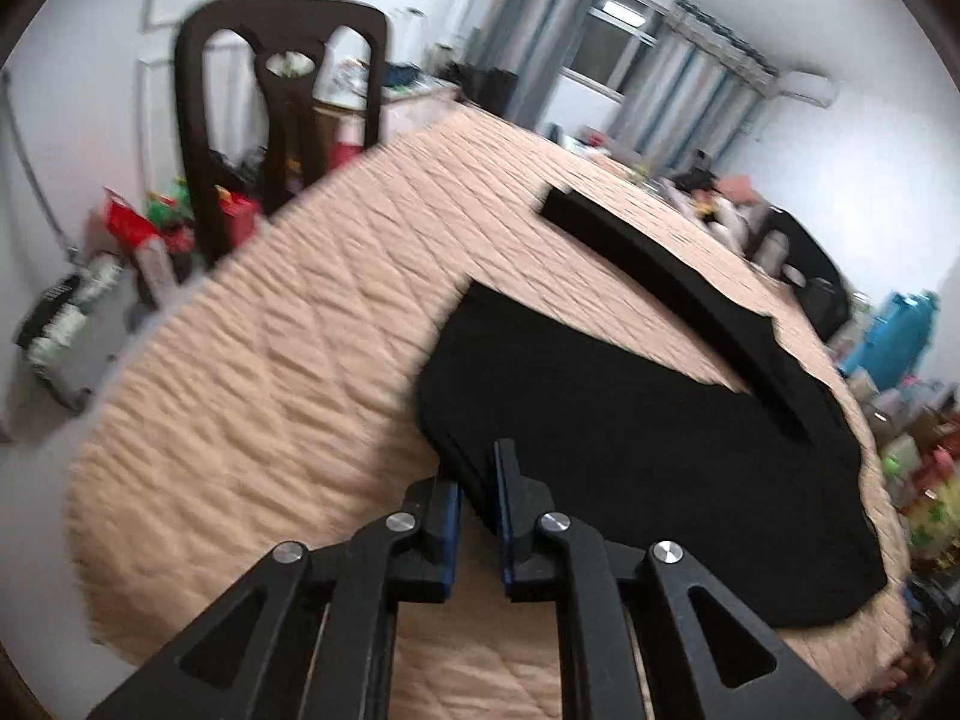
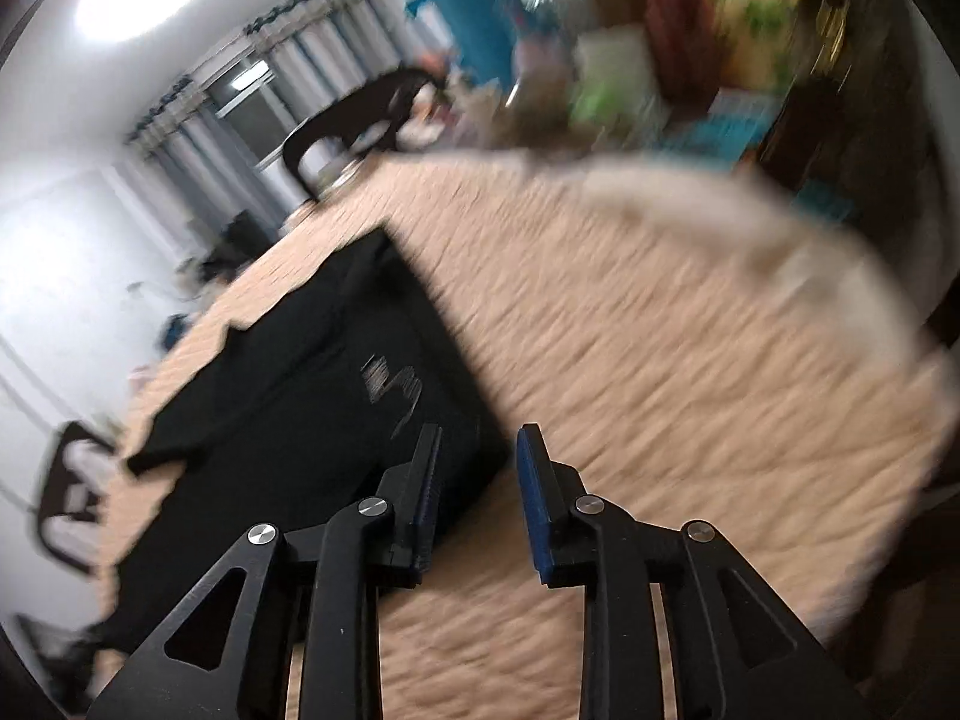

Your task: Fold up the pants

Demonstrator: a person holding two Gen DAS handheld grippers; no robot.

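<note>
Black pants lie folded flat on a table under a peach quilted cover. One narrow dark strip of them runs toward the far edge. My left gripper stands at the near corner of the pants, its jaws nearly together with black cloth filling the slim gap. In the right wrist view the pants show a pale printed mark. My right gripper hovers open just past their near right corner, with only the quilt and the cloth edge showing between its fingers.
A dark wooden chair stands at the table's far left, another chair at the far side. Red bags and boxes crowd the floor on the left. Bottles and packets sit off the right edge.
</note>
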